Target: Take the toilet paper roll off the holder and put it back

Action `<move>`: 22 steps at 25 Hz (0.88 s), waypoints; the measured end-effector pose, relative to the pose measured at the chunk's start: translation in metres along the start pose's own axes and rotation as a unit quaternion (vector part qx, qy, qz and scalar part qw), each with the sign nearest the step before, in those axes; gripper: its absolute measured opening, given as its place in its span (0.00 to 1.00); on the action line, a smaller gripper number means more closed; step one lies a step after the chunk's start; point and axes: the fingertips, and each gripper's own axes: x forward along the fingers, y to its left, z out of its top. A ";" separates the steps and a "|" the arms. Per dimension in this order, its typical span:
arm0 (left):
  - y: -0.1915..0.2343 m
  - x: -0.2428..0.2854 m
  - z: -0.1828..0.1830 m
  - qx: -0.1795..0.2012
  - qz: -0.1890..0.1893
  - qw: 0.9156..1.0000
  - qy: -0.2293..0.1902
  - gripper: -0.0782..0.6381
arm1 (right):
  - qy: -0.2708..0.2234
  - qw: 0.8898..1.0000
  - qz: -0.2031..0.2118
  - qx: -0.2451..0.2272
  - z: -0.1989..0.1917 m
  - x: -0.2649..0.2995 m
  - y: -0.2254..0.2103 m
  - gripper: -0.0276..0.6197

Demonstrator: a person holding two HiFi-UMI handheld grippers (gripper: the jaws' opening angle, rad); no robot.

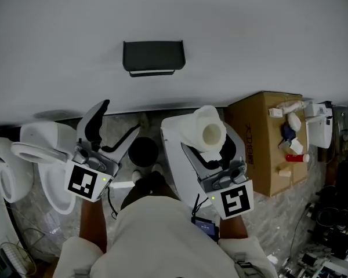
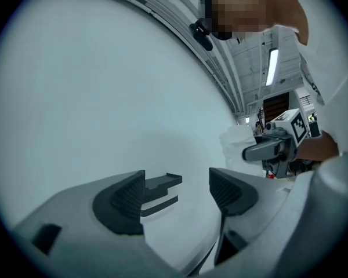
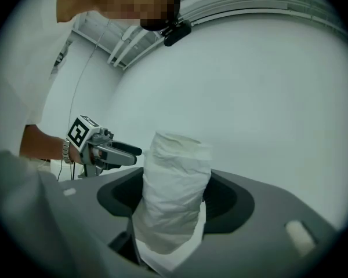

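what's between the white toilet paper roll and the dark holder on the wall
Nothing visible: only bare white wall lies between the white toilet paper roll in the right gripper and the empty dark grey wall holder.

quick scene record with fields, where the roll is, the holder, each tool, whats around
roll: white toilet paper roll, off the holder, clamped upright in the right tool
holder: black wall-mounted holder on the white wall, no roll on it
left side: left tool open, nothing between its jaws, aimed at the holder
right side: right tool shut on the roll
surroundings: white toilet at left, brown cardboard box at right
stage: roll is off, not yet put back
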 end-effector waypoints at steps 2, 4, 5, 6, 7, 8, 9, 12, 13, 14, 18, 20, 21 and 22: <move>-0.004 0.000 0.003 -0.007 0.002 1.000 -0.002 0.58 | -0.002 1.000 0.002 0.000 0.001 -0.012 0.006 0.53; -0.006 -0.001 0.003 -0.014 0.003 1.000 -0.001 0.58 | -0.002 1.000 0.001 0.005 0.001 -0.019 0.010 0.53; -0.007 -0.002 0.002 -0.014 0.002 1.000 -0.001 0.58 | -0.001 1.000 0.002 0.009 0.000 -0.020 0.012 0.53; -0.007 -0.002 0.001 -0.013 0.001 1.000 -0.001 0.58 | 0.000 1.000 0.005 0.014 -0.001 -0.022 0.013 0.53; -0.007 -0.003 0.002 -0.012 0.001 1.000 -0.002 0.58 | 0.001 1.000 0.008 0.020 -0.003 -0.023 0.015 0.53; -0.007 -0.003 0.003 -0.011 0.001 1.000 -0.005 0.58 | 0.001 1.000 0.011 0.026 -0.005 -0.023 0.015 0.53; -0.007 -0.003 0.004 -0.010 0.000 1.000 -0.007 0.58 | 0.002 1.000 0.012 0.028 -0.006 -0.024 0.015 0.53; -0.006 -0.003 0.006 -0.014 0.001 1.000 -0.007 0.58 | 0.004 1.000 0.011 0.023 -0.005 -0.025 0.016 0.53; -0.006 -0.002 0.005 -0.013 -0.001 1.000 -0.006 0.58 | 0.003 1.000 0.012 0.023 -0.004 -0.023 0.016 0.53; -0.006 -0.001 0.004 -0.010 -0.003 1.000 -0.006 0.58 | 0.002 1.000 0.014 0.022 -0.004 -0.022 0.016 0.53; -0.001 0.010 0.001 -0.011 -0.005 1.000 -0.003 0.58 | -0.001 1.000 0.020 0.013 -0.003 -0.007 0.011 0.53; 0.003 0.016 0.000 -0.012 -0.005 1.000 -0.002 0.58 | -0.007 1.000 0.025 0.005 0.003 0.005 0.007 0.53; 0.005 0.018 -0.001 -0.013 -0.005 1.000 -0.001 0.58 | -0.010 1.000 0.027 0.000 0.006 0.012 0.004 0.53; 0.006 0.020 -0.003 -0.013 -0.005 1.000 0.001 0.58 | -0.014 0.999 0.029 -0.007 0.009 0.020 0.001 0.53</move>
